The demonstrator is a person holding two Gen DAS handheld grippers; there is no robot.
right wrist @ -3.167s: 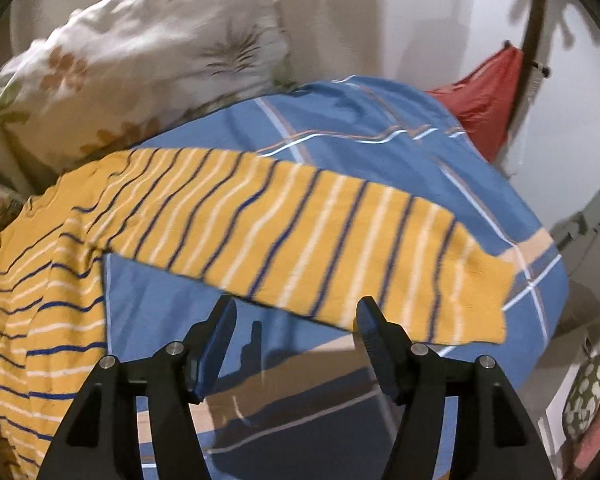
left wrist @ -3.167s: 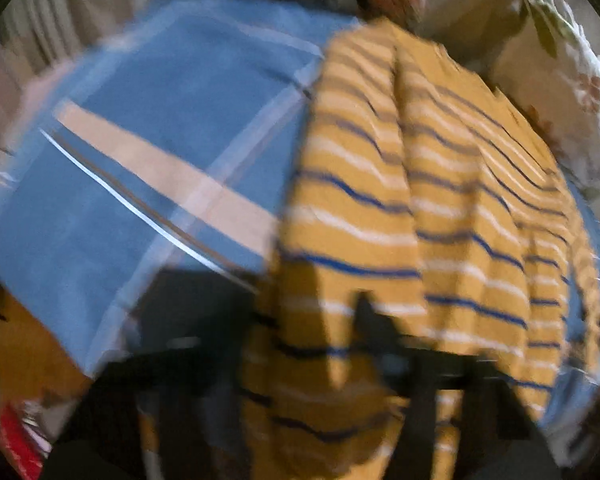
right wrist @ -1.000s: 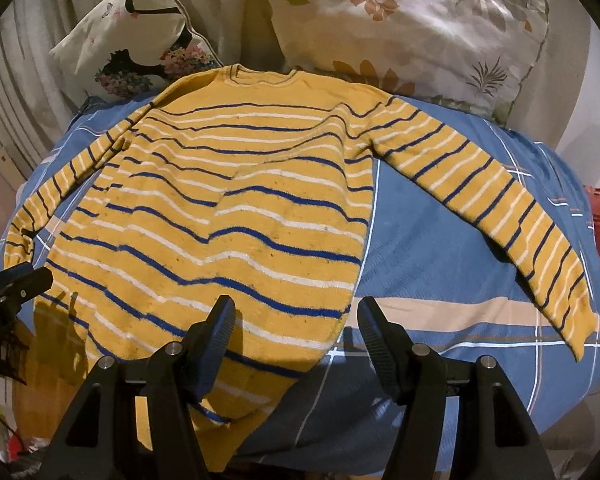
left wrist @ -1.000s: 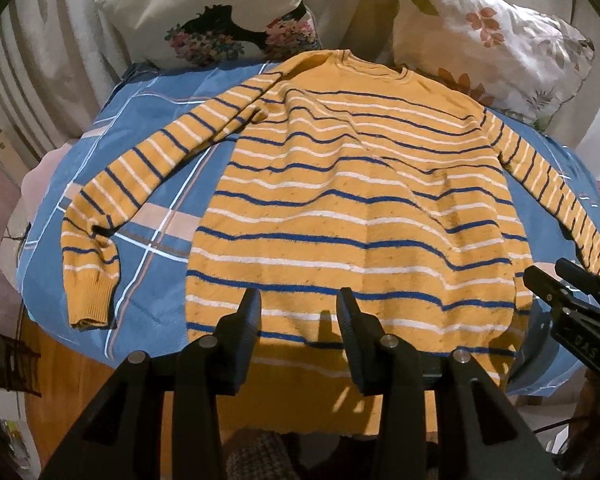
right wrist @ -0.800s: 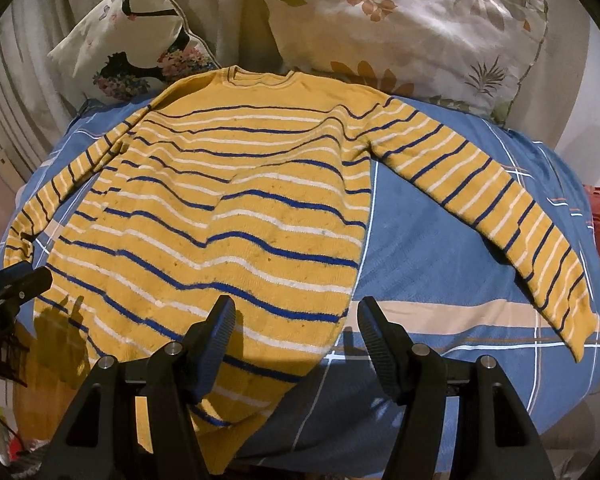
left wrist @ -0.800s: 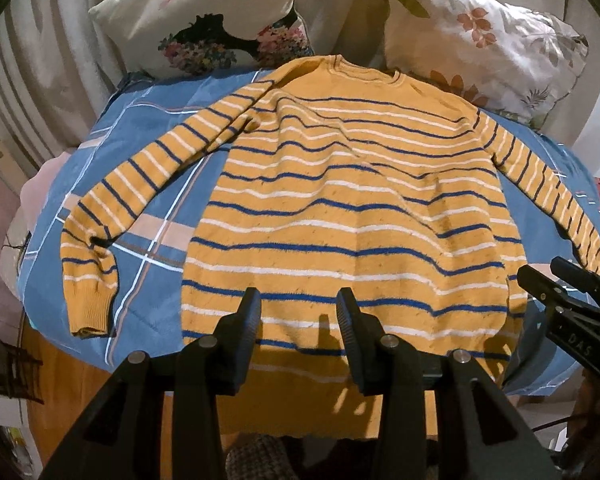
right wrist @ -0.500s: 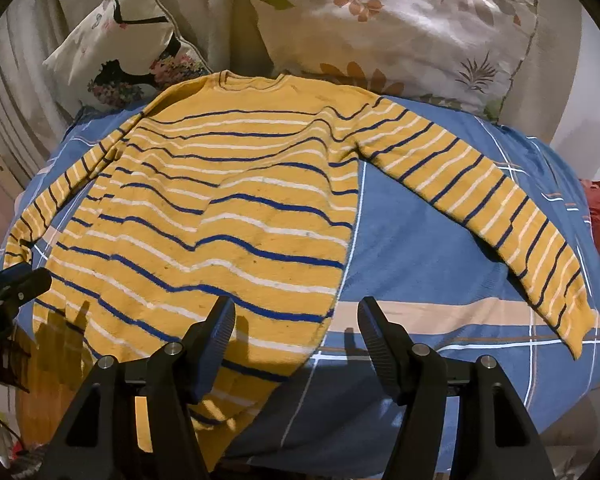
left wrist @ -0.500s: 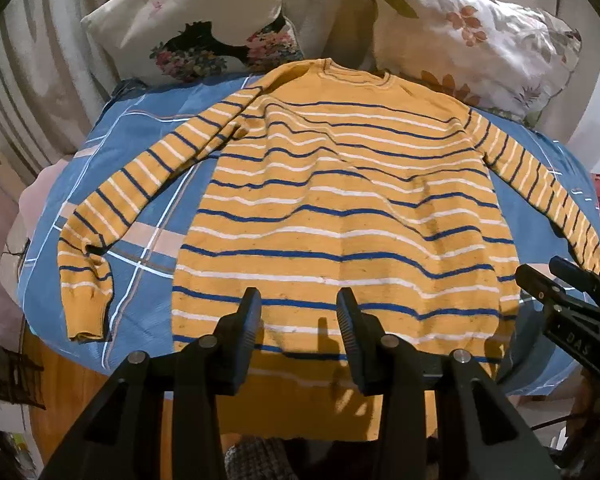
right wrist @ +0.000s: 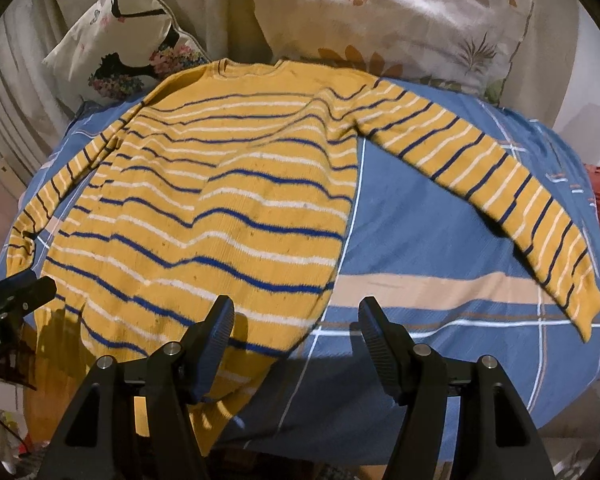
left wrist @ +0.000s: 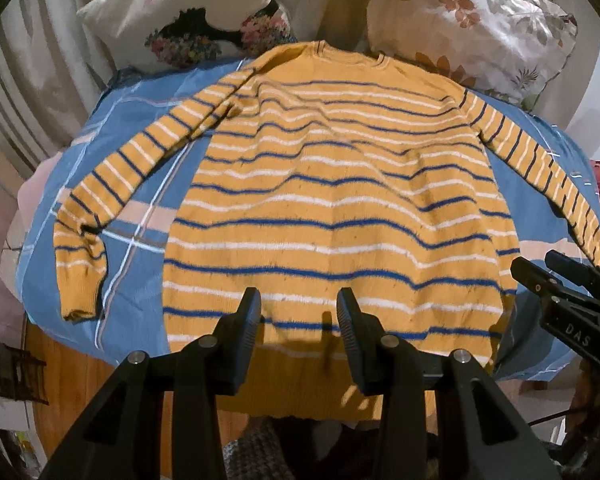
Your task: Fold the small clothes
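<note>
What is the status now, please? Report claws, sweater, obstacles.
Both claws, left and right, open, empty. Sweater spread flat, sleeves out, unfolded. Nothing on top.

blue plaid bedcover on a bed, two floral pillows against pale curtains, wooden floor below.
</note>
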